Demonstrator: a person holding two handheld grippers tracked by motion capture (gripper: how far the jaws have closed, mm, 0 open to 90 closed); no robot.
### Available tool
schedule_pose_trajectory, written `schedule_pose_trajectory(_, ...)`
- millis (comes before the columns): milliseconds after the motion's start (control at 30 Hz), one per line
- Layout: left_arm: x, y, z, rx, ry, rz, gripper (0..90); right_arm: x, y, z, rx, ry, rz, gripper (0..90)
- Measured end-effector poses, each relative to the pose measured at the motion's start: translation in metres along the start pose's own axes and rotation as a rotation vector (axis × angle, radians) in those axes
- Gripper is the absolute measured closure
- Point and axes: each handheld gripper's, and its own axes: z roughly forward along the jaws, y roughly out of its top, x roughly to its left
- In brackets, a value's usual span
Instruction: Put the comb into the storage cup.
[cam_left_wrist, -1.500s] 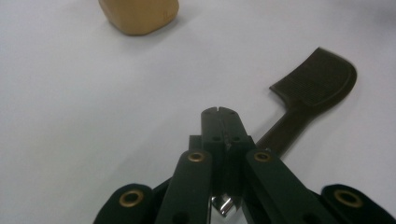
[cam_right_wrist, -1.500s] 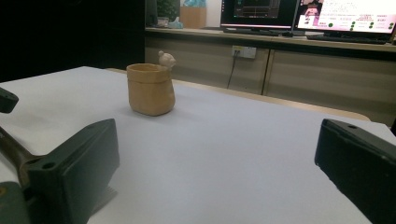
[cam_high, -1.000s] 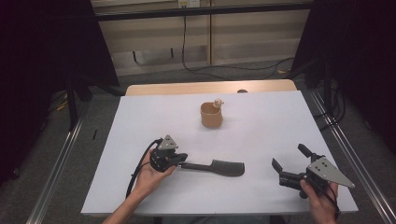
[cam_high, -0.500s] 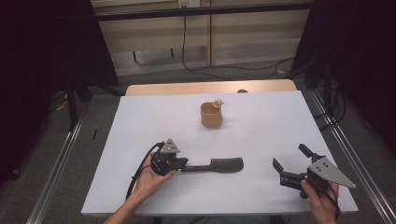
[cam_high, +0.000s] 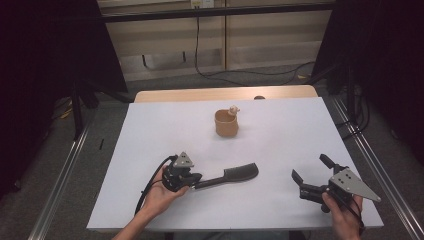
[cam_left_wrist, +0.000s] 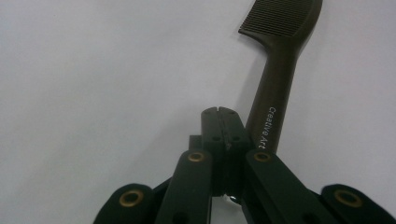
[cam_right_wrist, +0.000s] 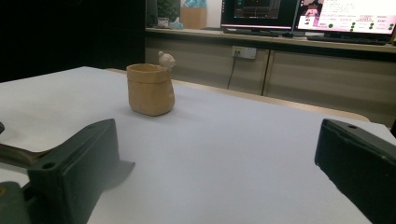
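Moved: since a second ago the left hand-held gripper (cam_high: 192, 181) has drawn nearer the person, and the comb's toothed end has swung a little toward the far side of the counter; the right one has barely shifted
Left hand: the left hand (cam_high: 161, 192) comes in from the near edge and cups the left hand-held gripper from below, its cable looping off on the left
Left hand-held gripper: in its own view (cam_left_wrist: 220, 116) the jaws are pressed together, and the dark comb's handle runs alongside them on the right, so I cannot tell whether they pinch it or only lie against it
Comb: the comb (cam_high: 229, 177) lies flat on the white counter (cam_high: 280, 135), handle end at the left hand-held gripper, toothed end pointing right and slightly away; the left gripper view (cam_left_wrist: 275, 93) shows white lettering along the handle and fine teeth at the far end
Cup: a small tan cup (cam_high: 226, 123) with a little figure on its rim stands upright toward the far middle of the counter, well apart from the comb; the right gripper view (cam_right_wrist: 150, 88) has it ahead and to the left
Right hand-held gripper: held low at the near right corner (cam_high: 310, 173) in the right hand (cam_high: 345, 212), jaws spread wide with nothing between them, aimed leftward across the counter
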Motion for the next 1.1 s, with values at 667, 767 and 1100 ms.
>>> schedule_pose_trajectory(667, -0.002, 0.002, -0.002, -0.022, -0.033, -0.028, 90.0, 0.0, 0.0, -0.001, -0.003, 0.0, 0.004, 0.0)
schedule_pose_trajectory(767, 0.0, 0.001, -0.005, -0.053, -0.04, -0.033, 90.0, 0.0, 0.0, -0.002, -0.005, -0.002, 0.006, 0.0)
schedule_pose_trajectory(1100, -0.001, 0.001, -0.021, -0.137, -0.044, -0.043, 90.0, -0.001, 0.001, -0.002, -0.009, -0.003, 0.01, 0.0)
